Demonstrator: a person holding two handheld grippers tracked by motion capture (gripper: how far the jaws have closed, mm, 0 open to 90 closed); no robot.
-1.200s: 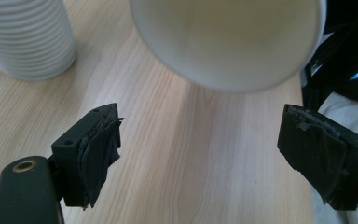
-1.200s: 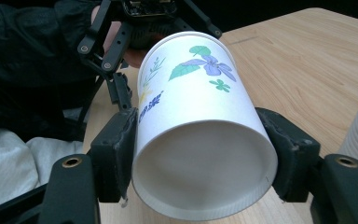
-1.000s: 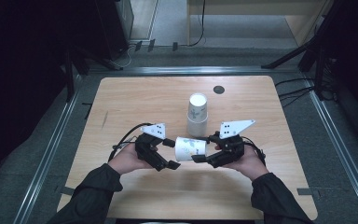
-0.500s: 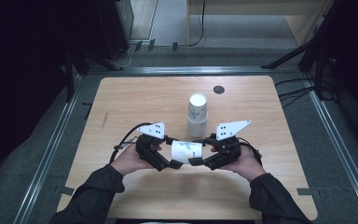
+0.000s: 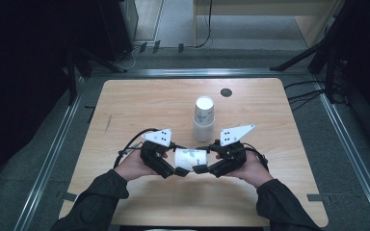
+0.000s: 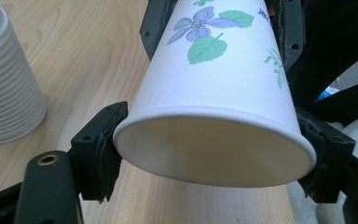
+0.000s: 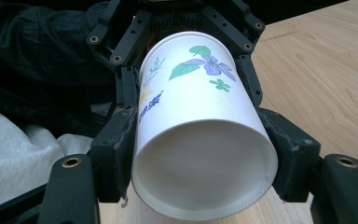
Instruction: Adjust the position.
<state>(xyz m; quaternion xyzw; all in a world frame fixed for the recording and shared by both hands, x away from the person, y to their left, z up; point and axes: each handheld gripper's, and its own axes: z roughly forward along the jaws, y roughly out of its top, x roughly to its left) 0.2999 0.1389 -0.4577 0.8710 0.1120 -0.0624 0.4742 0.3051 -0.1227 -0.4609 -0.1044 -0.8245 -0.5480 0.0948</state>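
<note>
The paper cup is white, printed with a pale purple flower, green leaves and small green sprigs; the right gripper view adds dark blue lettering and a faint yellow mark on its side. Its inside is plain white. The stack of cups is white with a small blue-green print. Both the left gripper and the right gripper are black, each topped by a pale grey plate with dark dots. The table is light wood grain. The sleeves are dark.

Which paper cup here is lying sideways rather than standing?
The flowered paper cup held level between the left gripper and right gripper, clear of the table. The stack of cups behind it stands upside down on the wood.
</note>
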